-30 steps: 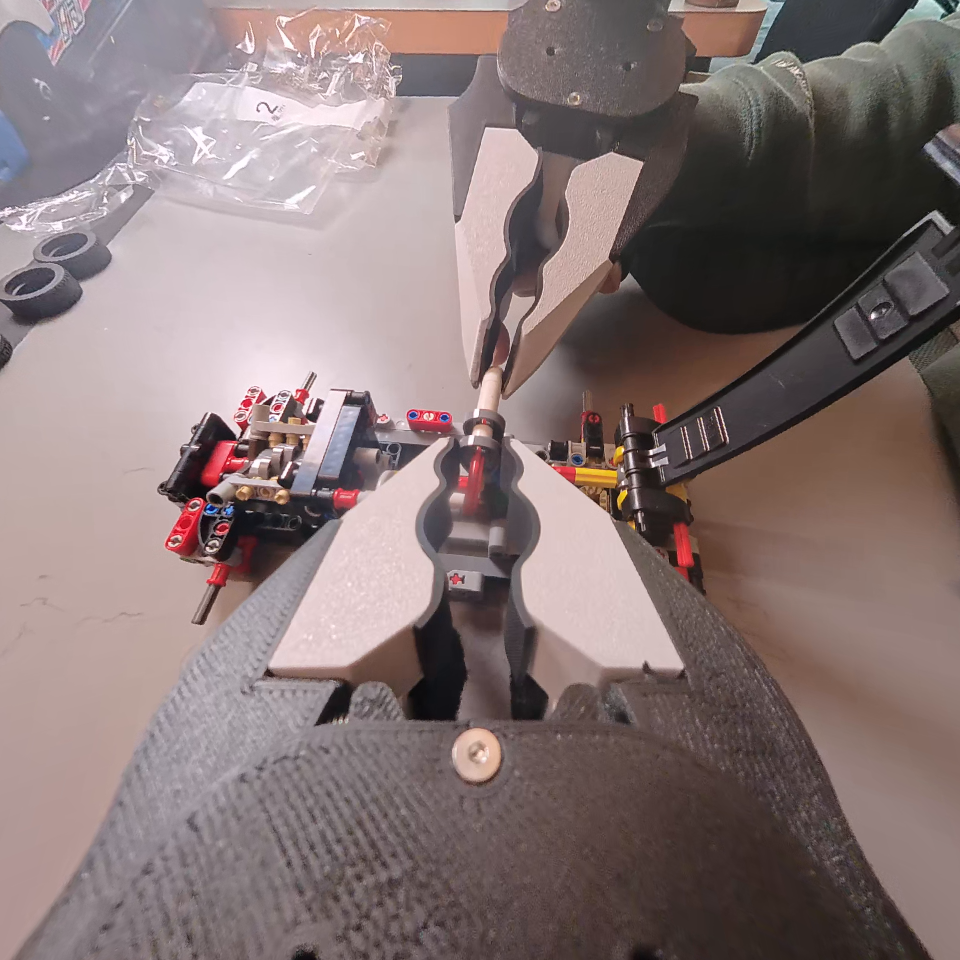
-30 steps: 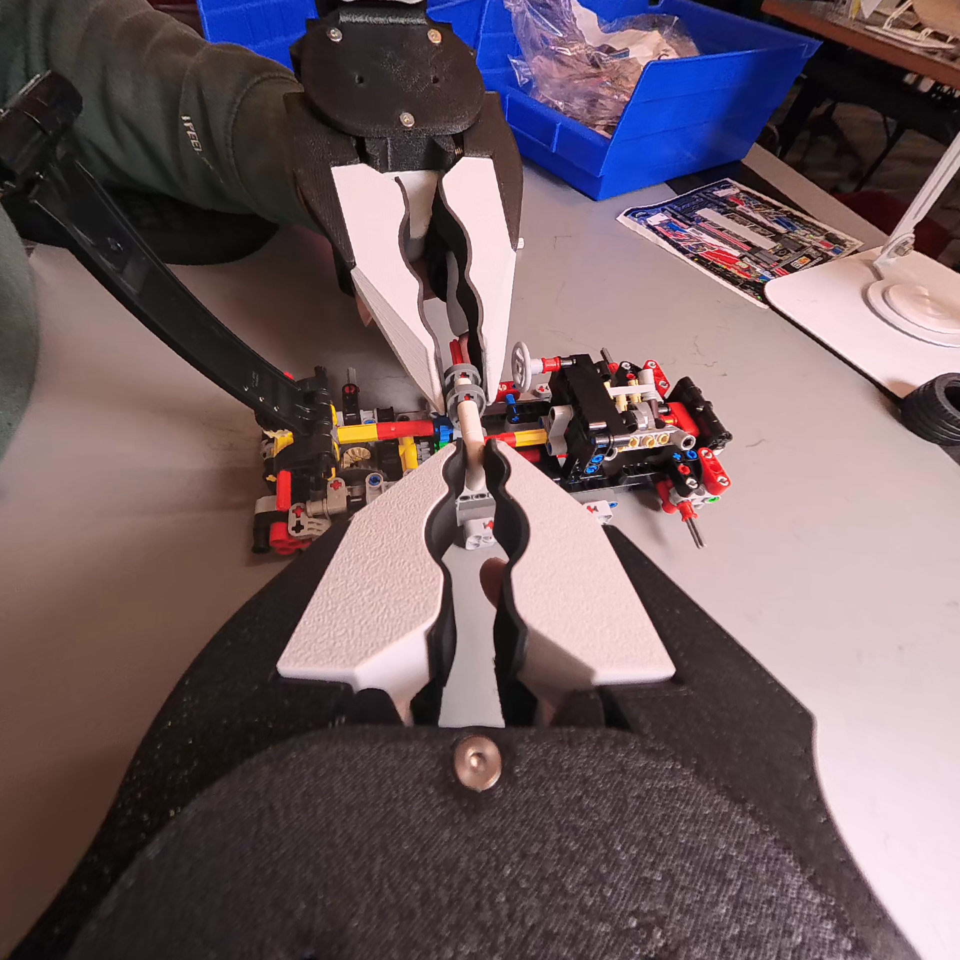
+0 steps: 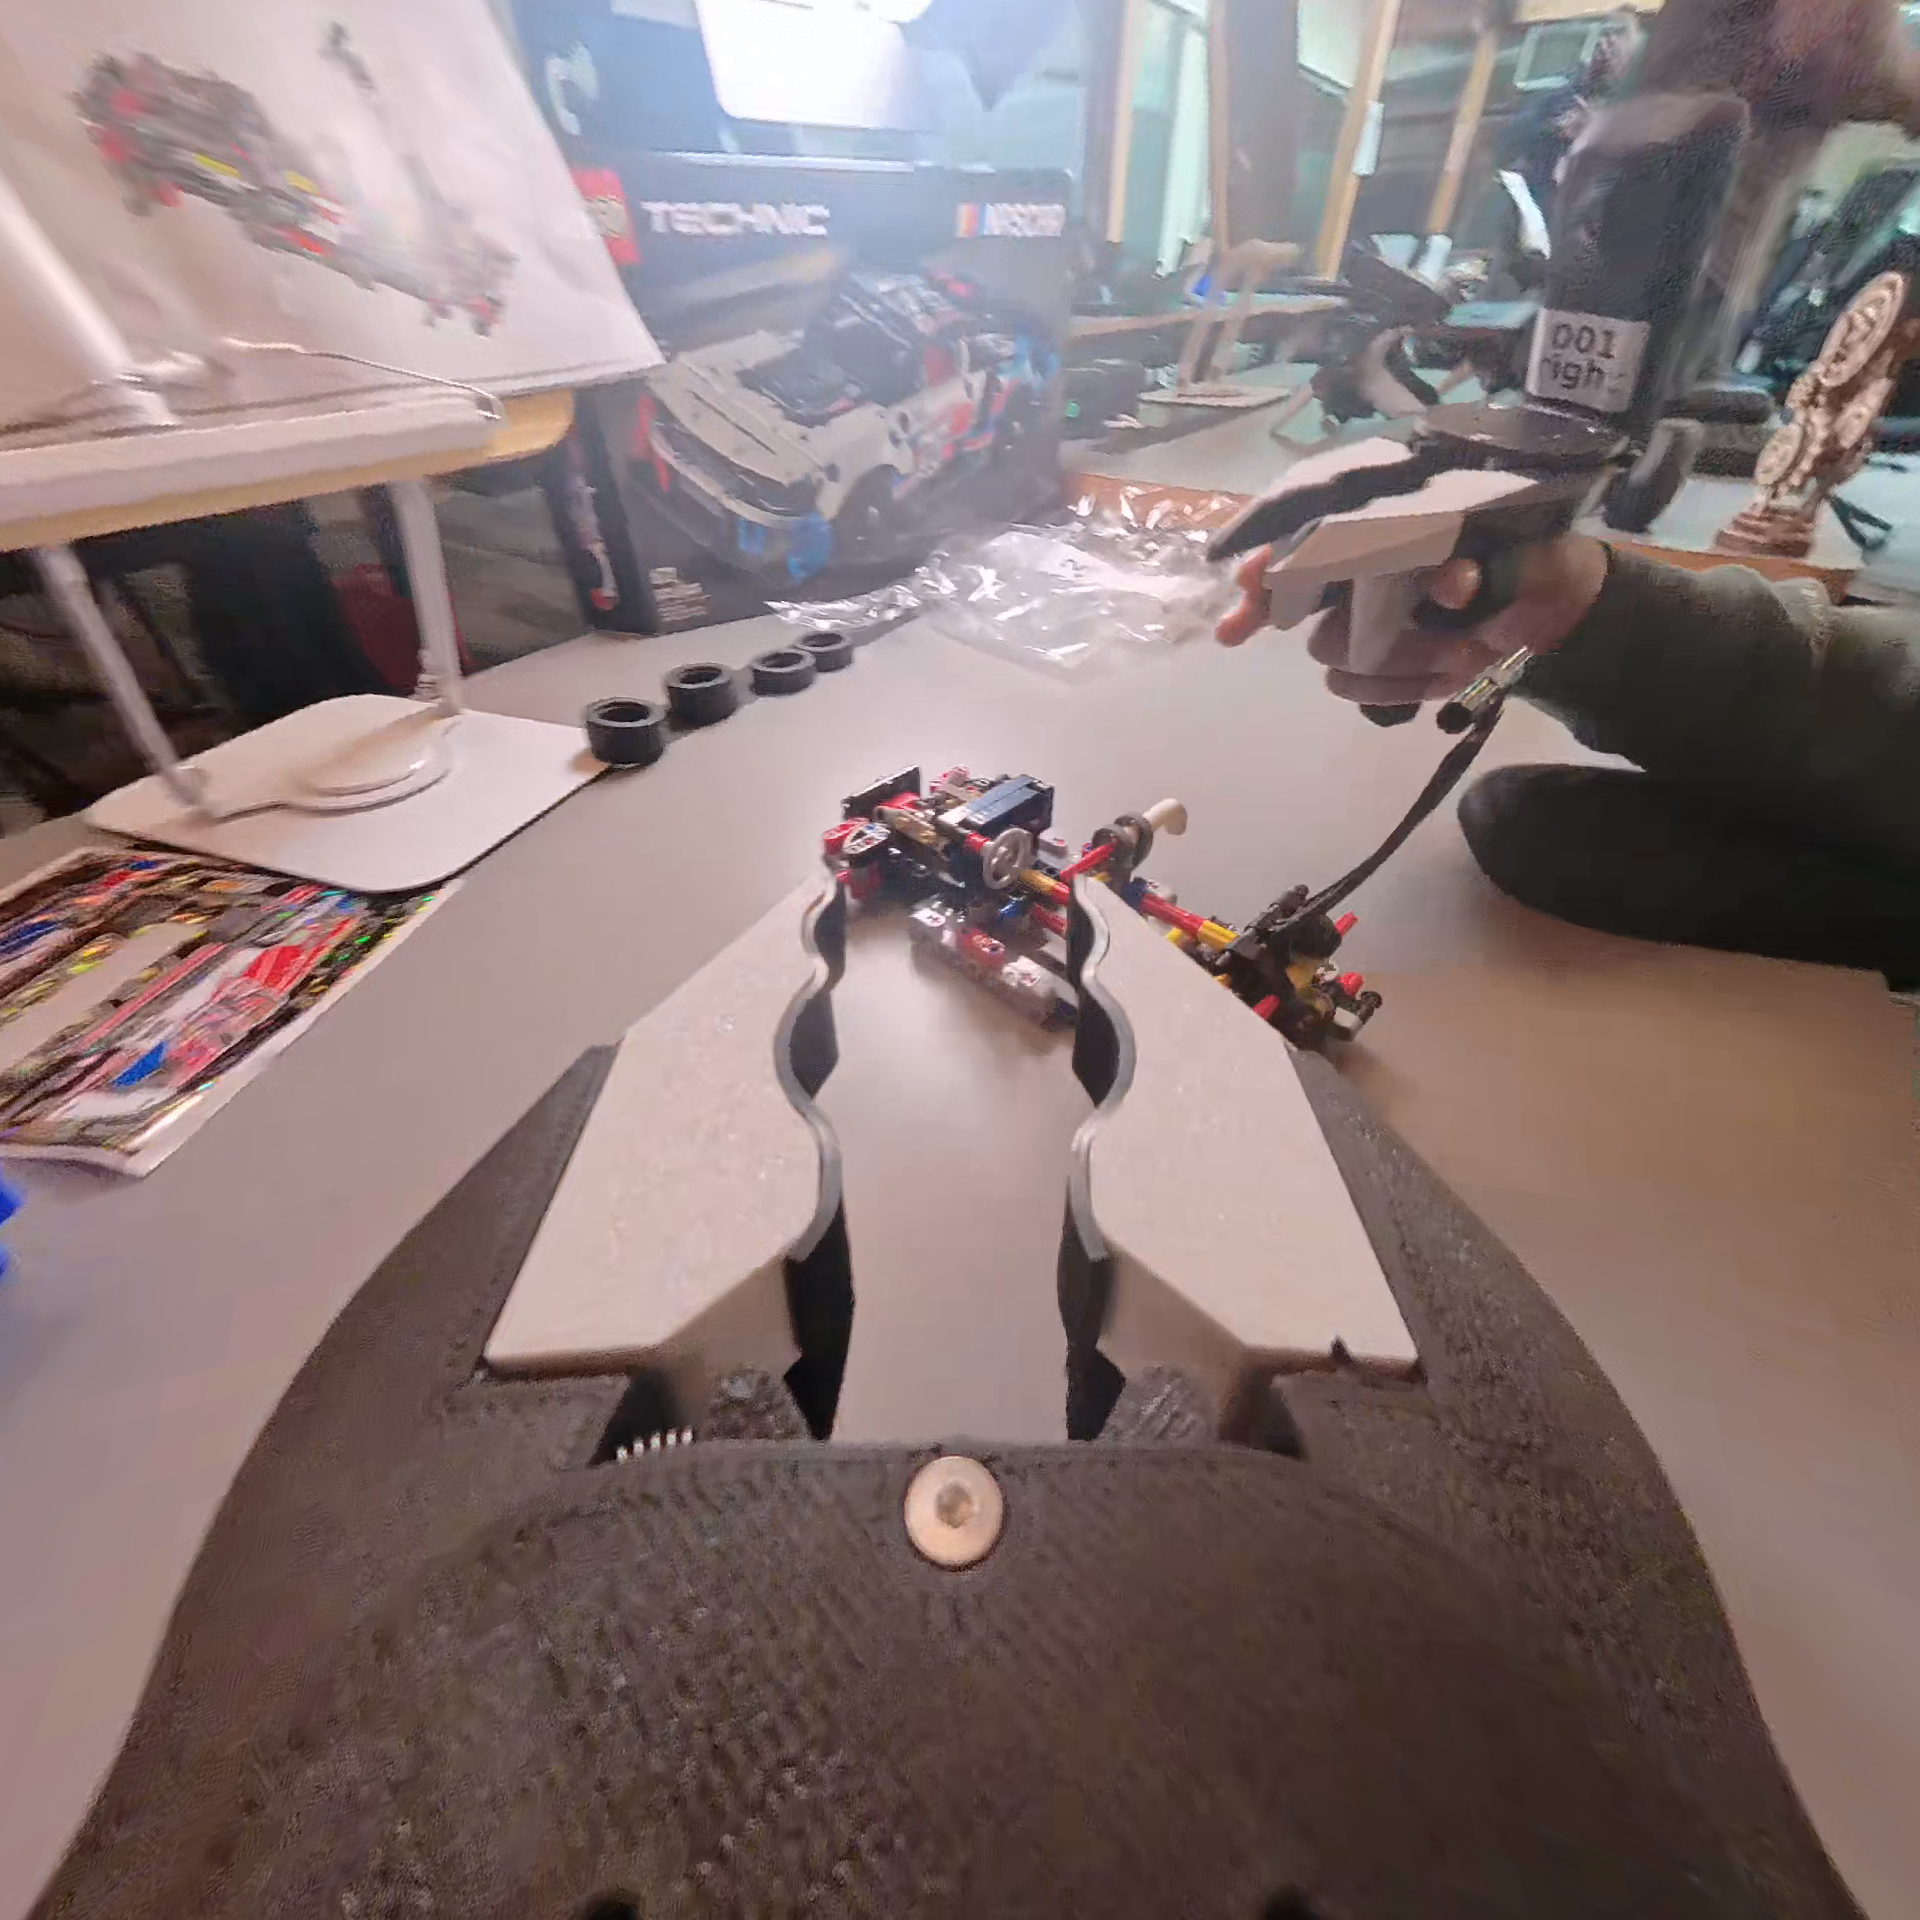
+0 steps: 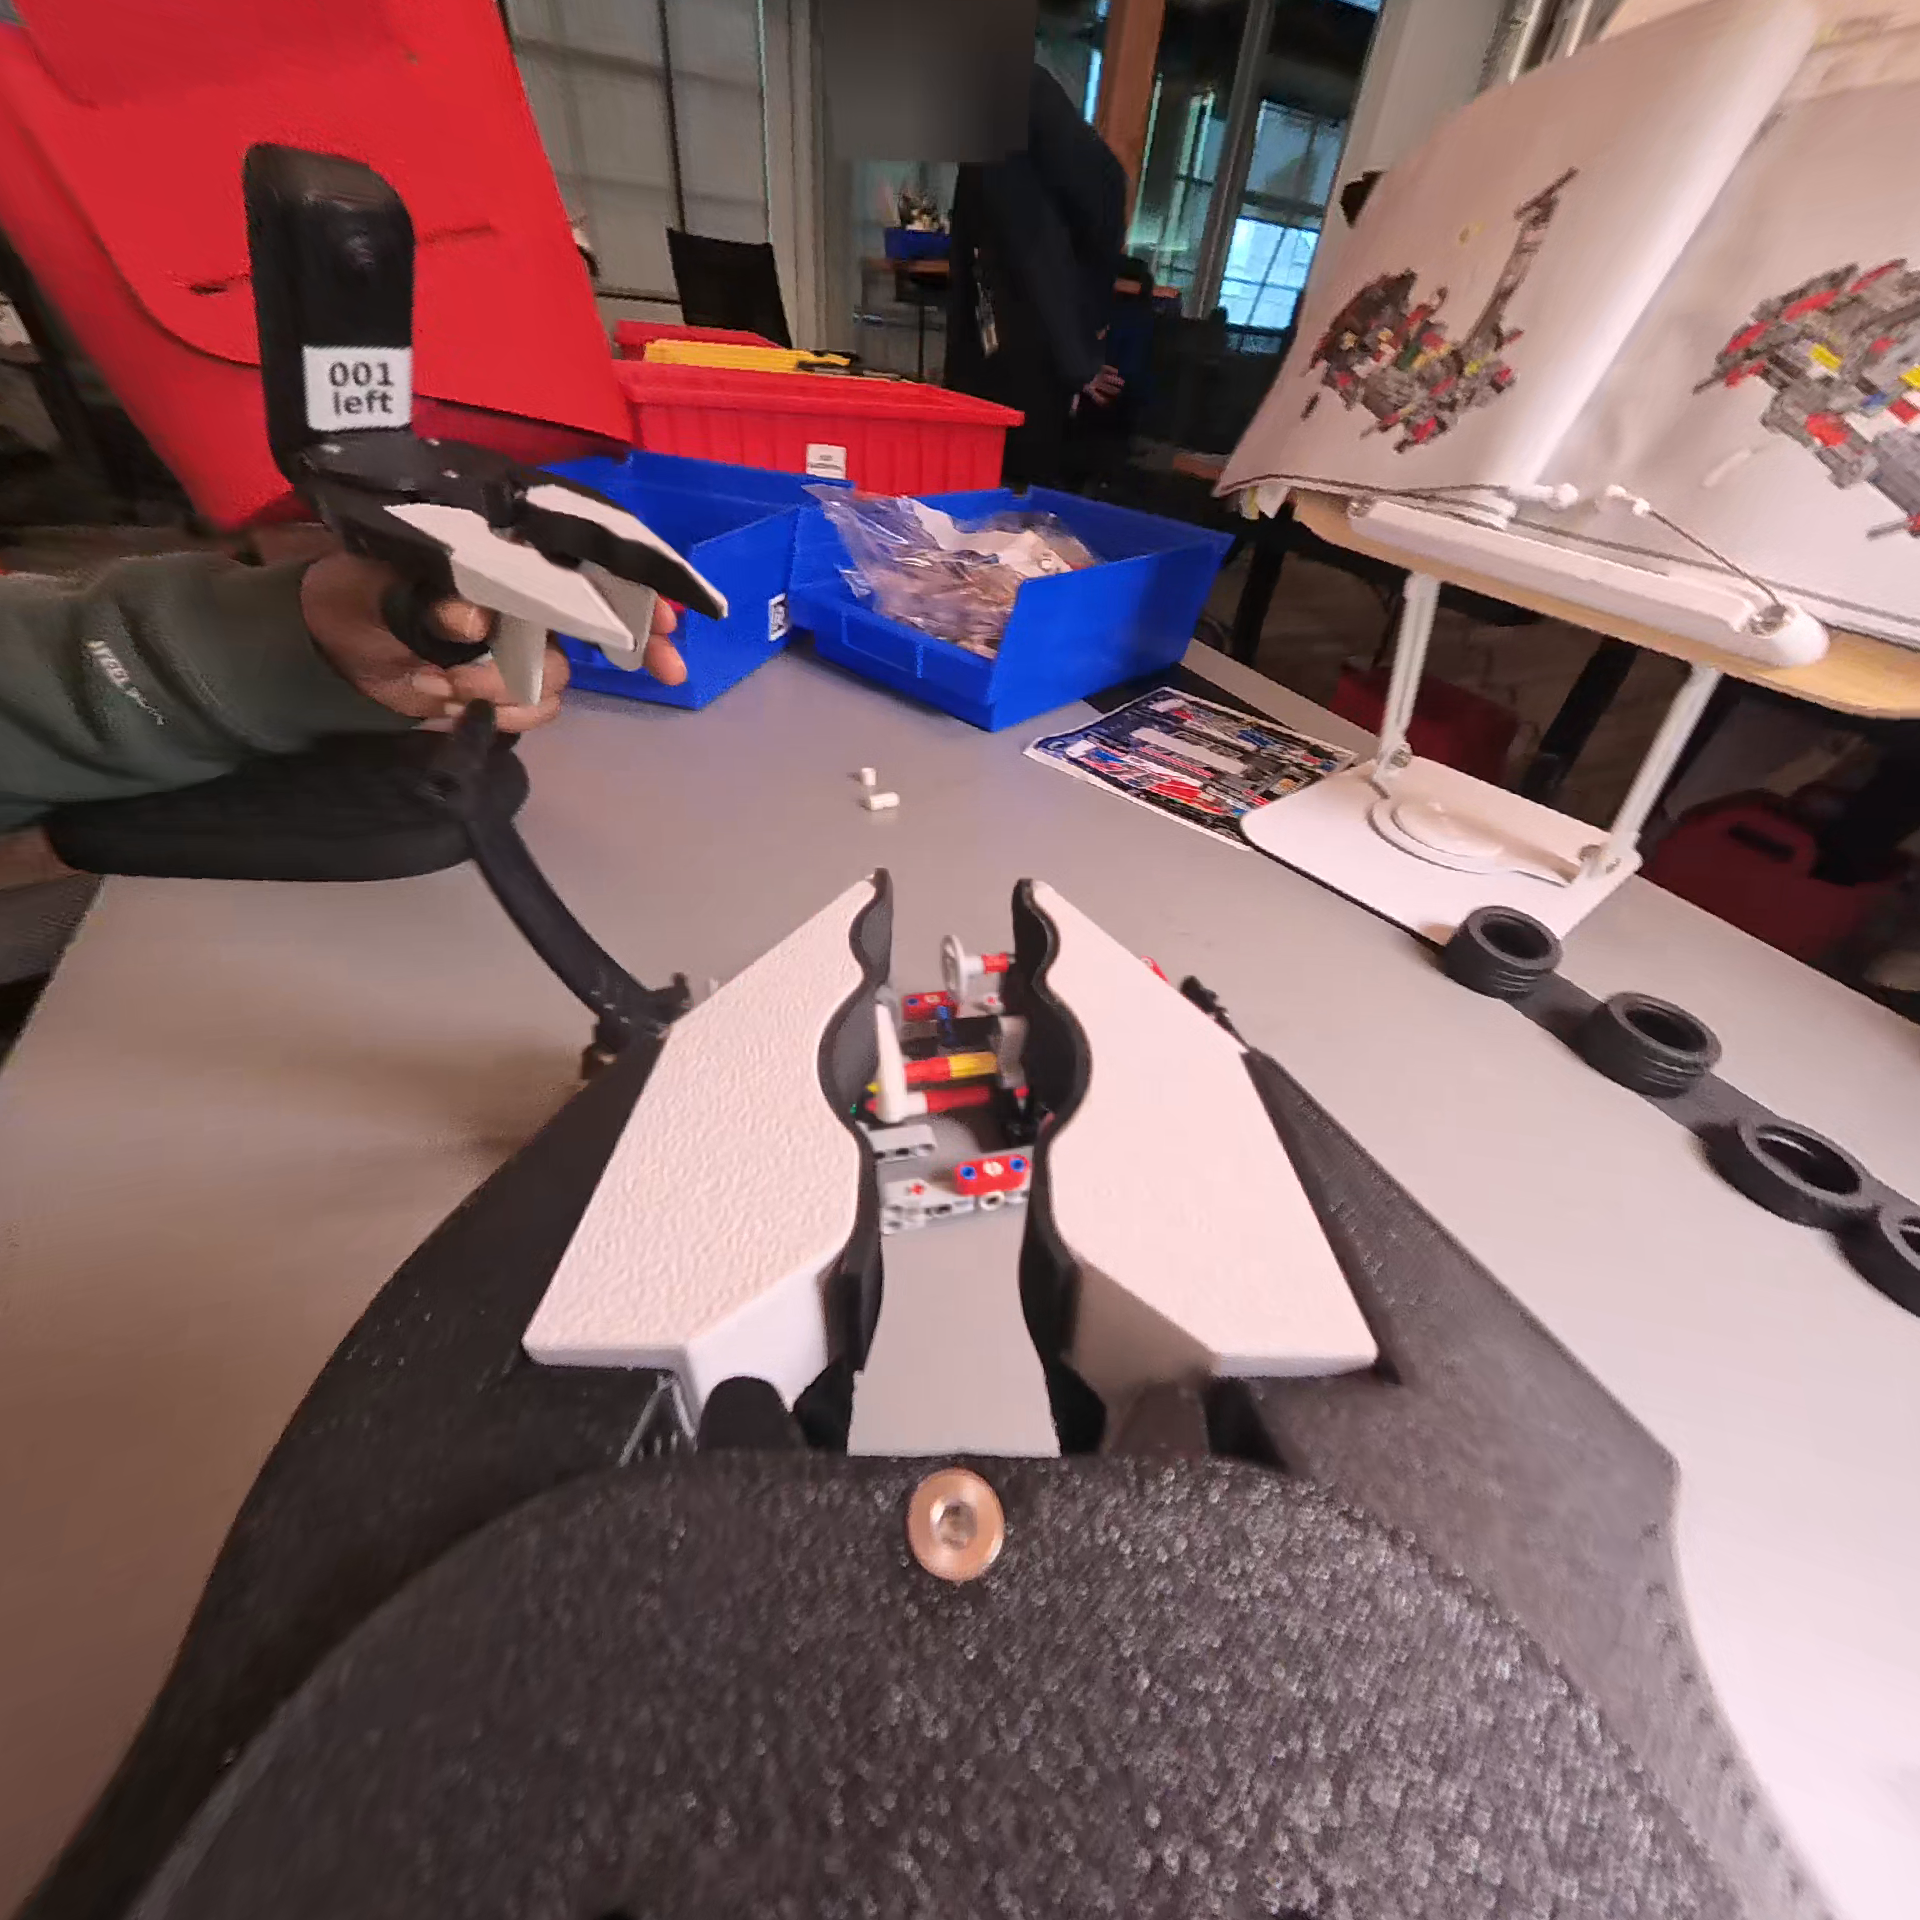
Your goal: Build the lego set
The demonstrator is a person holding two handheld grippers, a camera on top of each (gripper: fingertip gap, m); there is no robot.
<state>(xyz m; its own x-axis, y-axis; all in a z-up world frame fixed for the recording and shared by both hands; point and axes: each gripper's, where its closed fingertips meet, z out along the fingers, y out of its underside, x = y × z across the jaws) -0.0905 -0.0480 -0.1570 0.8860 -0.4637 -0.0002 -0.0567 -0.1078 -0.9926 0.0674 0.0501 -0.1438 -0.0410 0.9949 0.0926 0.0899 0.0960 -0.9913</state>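
Tyres (image 3: 717, 694), perhaps four, beyond model (image 3: 966, 842)

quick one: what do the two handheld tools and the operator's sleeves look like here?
Both tools match: the left tool and right tool have pale grey wedge-shaped fingers with wavy black inner pads, on a rough-textured black body with one central screw. Each has a black upright handle bearing a white label and a pale trigger. The sleeves are dark green.

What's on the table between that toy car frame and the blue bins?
Two small white pieces on otherwise bare table, seen in the right wrist view.
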